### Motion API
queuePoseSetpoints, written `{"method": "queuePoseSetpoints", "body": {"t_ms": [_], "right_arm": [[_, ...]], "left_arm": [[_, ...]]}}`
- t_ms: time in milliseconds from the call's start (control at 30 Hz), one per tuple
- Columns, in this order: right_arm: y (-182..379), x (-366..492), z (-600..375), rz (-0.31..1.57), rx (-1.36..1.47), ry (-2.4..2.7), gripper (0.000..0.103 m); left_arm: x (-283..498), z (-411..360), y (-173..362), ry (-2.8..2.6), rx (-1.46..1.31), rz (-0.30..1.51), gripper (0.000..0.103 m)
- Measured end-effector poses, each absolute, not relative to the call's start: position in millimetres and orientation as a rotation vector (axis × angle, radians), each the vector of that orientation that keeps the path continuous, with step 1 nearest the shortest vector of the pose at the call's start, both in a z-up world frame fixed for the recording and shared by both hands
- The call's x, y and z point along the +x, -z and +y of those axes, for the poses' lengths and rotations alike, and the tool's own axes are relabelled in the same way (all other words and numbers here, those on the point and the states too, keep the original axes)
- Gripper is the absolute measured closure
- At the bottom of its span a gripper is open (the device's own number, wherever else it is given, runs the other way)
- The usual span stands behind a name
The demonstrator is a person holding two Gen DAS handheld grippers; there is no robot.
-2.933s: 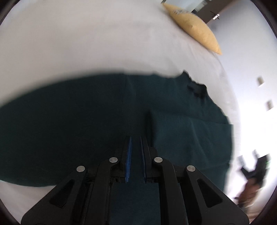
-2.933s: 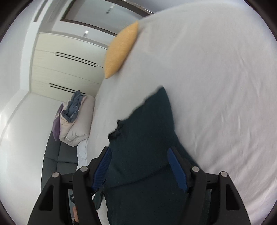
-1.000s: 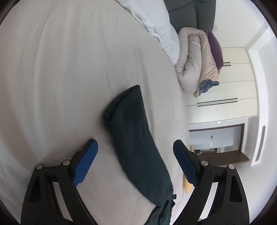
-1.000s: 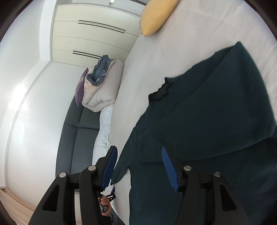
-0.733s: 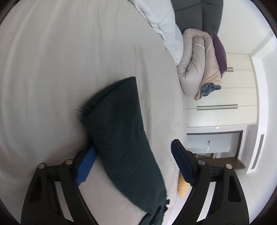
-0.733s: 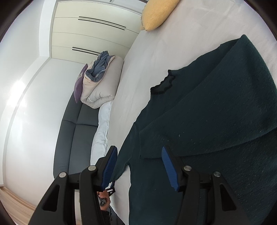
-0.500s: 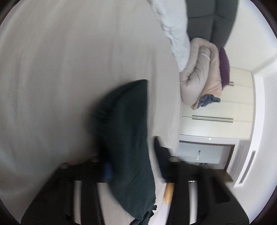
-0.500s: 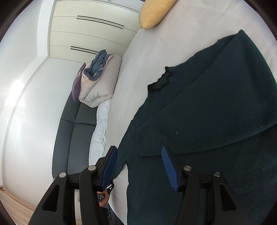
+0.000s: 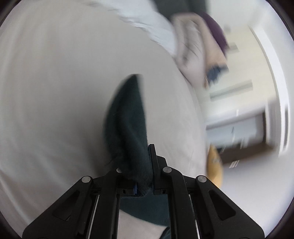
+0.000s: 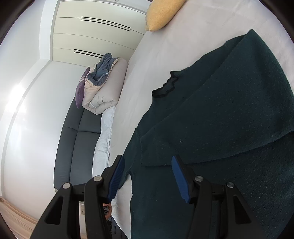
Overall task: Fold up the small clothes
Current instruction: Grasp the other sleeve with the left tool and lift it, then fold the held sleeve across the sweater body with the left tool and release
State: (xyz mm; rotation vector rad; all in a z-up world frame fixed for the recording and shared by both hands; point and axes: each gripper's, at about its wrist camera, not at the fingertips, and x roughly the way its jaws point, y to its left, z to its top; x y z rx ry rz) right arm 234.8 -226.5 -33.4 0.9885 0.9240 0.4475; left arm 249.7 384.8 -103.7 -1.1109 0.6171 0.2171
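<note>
Left hand-held gripper (image 9: 145,165) clamped tight on the dark green sleeve (image 9: 128,117) — jaws have just been closing, cloth bunched between the pads and poking out underneath. Sleeve stretched away from the grip in a long narrow tongue over the pale bed sheet (image 9: 55,92). Whole left view smeared with blur; past the bed edge, a rolled beige duvet (image 9: 194,55) and a purple cushion (image 9: 215,31), barely sharp enough to name, plus a sliver of yellow pillow (image 9: 215,165) low on the right.

Over to the right view — right hand-held gripper (image 10: 148,176) spread, blue pads apart, nothing pinched. Dark green sweater (image 10: 229,137) flat on the bed beneath it, one sleeve already folded across the body, frilled black neckline (image 10: 165,86) toward the far side. Left pad hanging over the sweater's edge, right pad over its body. Yellow pillow (image 10: 161,16) at the top of the bed, grey sofa (image 10: 73,147) alongside, white wardrobe (image 10: 91,36) behind.
</note>
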Motion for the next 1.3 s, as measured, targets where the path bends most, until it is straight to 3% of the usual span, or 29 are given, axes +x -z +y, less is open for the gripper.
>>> {"method": "queuePoseSetpoints", "body": {"t_ms": [233,500,867,933,967,1133,1233,1300], "right_arm": [[39,239,-230,0.937,0.971,-0.444,0.045],[41,261,-213,0.968,0.915,-0.483,0.045],[53,335,-126,1.131,0.95,-0.698,0.045],[53,348,-107,1.163,0.973,-0.755,0.039],[53,352,-100,1.179,0.979,-0.765,0.03],[57,374,-67,1.241,0.935,-0.772,0.029],[59,380,-56,1.26,0.893,-0.775,0.038],[59,381,-47,1.277,0.839,-0.768,0.056]], "left_arm": [[305,231,48,-0.102,-0.486,0.748,0.095],[300,65,71,0.025,-0.045,0.781,0.095],[269,-45,90,0.072,0.312,0.695,0.095],[270,-57,96,0.079,0.346,0.685,0.095],[267,-61,98,0.08,0.359,0.681,0.095],[264,-71,102,0.089,0.412,0.661,0.095],[264,-75,104,0.093,0.42,0.658,0.095],[266,-75,103,0.094,0.413,0.657,0.095]]}}
